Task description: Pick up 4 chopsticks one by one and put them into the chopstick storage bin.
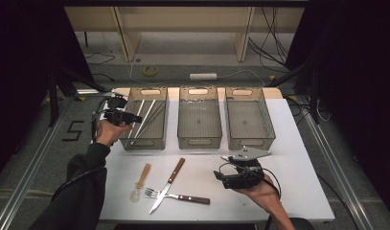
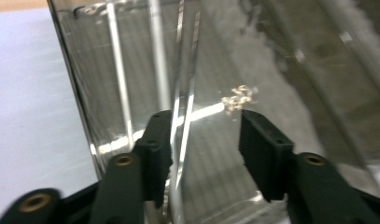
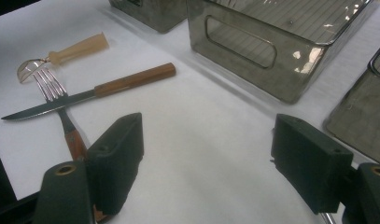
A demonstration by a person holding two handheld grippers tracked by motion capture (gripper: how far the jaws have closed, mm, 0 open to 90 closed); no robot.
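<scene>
Over the left bin (image 1: 145,125), where pale chopsticks (image 1: 143,115) lie sorted, the left tongs (image 1: 127,118) hang half-open and empty, while the right tongs (image 1: 224,178) wait wide beside the knife (image 1: 167,185) and fork (image 1: 176,195) on the bench (image 1: 298,158).

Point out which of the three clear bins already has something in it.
It is the left bin, the one under the left gripper: several long chopstick-like sticks lie in it. The middle bin and right bin hold nothing.

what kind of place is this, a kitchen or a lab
Most likely a lab or recording workspace: a white table with three clear bins, loose cables on the floor, and aluminium frame rails alongside.
</scene>
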